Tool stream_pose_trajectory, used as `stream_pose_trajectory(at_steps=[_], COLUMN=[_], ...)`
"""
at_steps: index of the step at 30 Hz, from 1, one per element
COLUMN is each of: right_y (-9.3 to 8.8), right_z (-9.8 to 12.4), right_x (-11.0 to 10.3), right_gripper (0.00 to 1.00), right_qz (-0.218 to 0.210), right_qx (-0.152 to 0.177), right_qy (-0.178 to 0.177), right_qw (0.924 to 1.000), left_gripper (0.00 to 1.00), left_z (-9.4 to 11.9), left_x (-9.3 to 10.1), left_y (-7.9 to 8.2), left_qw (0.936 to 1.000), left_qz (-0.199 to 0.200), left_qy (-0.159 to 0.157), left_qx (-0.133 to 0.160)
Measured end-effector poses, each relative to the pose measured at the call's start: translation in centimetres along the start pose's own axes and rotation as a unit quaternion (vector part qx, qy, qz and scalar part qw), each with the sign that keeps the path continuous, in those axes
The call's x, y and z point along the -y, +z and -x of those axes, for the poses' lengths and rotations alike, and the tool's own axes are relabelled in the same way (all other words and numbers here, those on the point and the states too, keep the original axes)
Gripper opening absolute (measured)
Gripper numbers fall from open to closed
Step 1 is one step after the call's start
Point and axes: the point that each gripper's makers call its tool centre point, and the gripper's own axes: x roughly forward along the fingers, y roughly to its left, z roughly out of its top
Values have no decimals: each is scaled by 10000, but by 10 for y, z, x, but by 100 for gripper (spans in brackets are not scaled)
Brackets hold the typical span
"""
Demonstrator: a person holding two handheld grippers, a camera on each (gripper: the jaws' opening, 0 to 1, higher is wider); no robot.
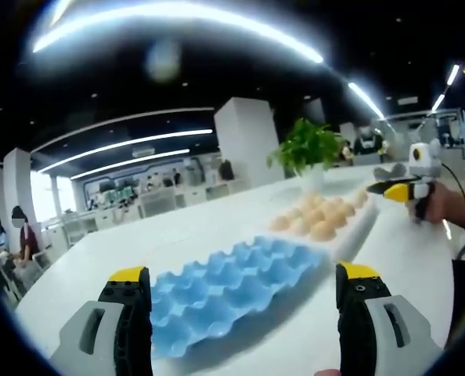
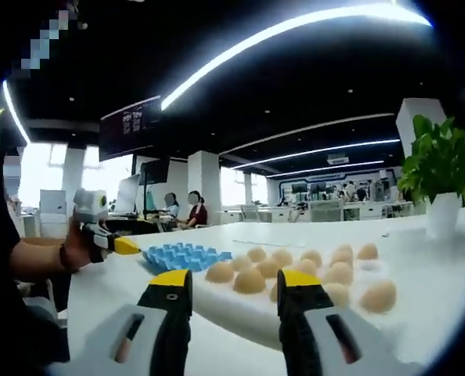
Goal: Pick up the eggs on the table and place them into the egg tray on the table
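Blue egg tray [image 1: 225, 290] sits between spread fingers [image 1: 128, 309], nothing held.

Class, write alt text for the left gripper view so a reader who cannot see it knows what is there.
An empty blue egg tray lies on a white table between the open yellow-tipped jaws of the left gripper. Beyond it a white tray holds brown eggs, with a potted plant behind and the right gripper at far right.

One blue egg tray [image 1: 228, 286] — about twelve eggs [image 2: 250, 280] — one potted plant [image 2: 442, 174] — one white table [image 1: 420, 266].
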Motion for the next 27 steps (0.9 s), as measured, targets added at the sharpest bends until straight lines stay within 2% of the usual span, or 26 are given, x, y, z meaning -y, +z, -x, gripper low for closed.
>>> stream_pose_trajectory(at_steps=[1, 4, 8, 13, 21, 27], right_y=[-1, 6, 15, 4, 1, 4], right_z=[-1, -7, -15, -23, -26, -29], right_x=[1, 1, -1, -5, -14, -10], right_gripper=[46, 46, 46, 47, 46, 44], right_qz=[192, 443, 389, 523, 507, 552], right_qx=[-174, -310, -383, -852, -916, -911], right_qy=[-38, -96, -39, 14, 44, 25], right_qw=[9997, 9985, 9985, 9950, 9945, 9943], left_gripper=[100, 100, 100, 100, 100, 100], left_z=[0, 0, 0, 1, 1, 0], left_x=[0, 1, 2, 3, -1, -3], left_y=[0, 0, 1, 2, 2, 2], left_qw=[10000, 10000, 10000, 10000, 10000, 10000], left_qz=[3, 8, 11, 22, 41, 29], left_qy=[-4, -5, -15, -5, -16, -23], left_qx=[0, 0, 9, 23, 25, 31])
